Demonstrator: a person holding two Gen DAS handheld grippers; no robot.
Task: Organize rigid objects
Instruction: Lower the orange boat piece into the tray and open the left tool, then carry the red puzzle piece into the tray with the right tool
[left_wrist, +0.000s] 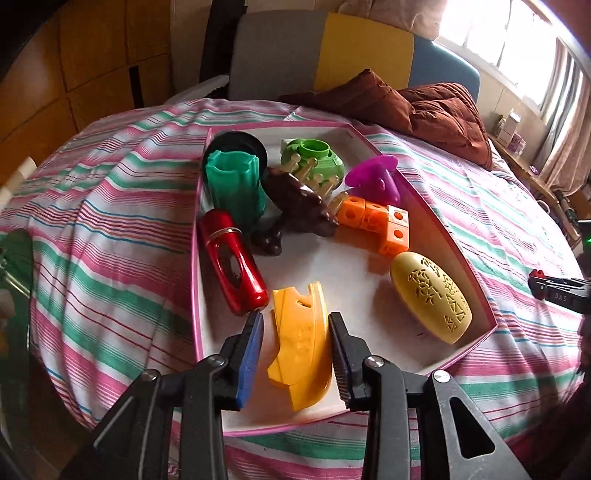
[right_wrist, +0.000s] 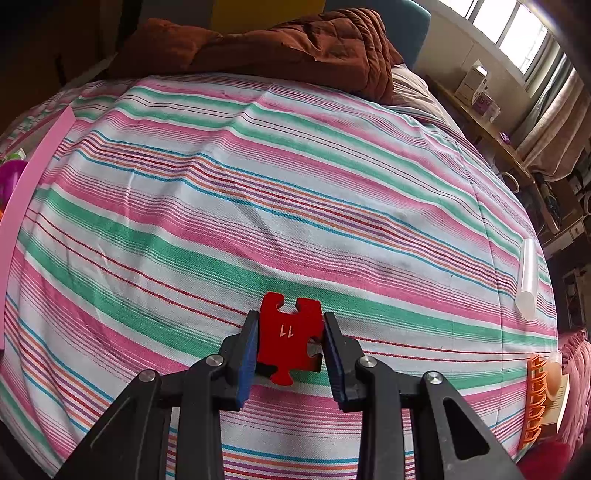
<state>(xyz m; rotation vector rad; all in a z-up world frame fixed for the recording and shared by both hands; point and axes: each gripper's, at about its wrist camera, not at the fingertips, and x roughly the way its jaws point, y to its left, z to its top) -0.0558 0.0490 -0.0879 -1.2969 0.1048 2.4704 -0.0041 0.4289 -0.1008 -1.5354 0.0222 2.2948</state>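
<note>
yellow piece (left_wrist: 299, 347) lies lengthwise betw spread left tool (left_wrist: 295, 332) pads; right tool (right_wrist: 290, 339) pinches red puzzle piece (right_wrist: 290, 334).

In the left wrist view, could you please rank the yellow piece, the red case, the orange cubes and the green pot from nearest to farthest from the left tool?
1. Yellow piece, between the fingers.
2. Red case, left.
3. Orange cubes, tray middle.
4. Green pot, far end.

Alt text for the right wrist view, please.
The right gripper is shut on a flat red puzzle piece marked 11, above a pink, green and white striped cloth. A brown quilted blanket lies beyond.
</note>
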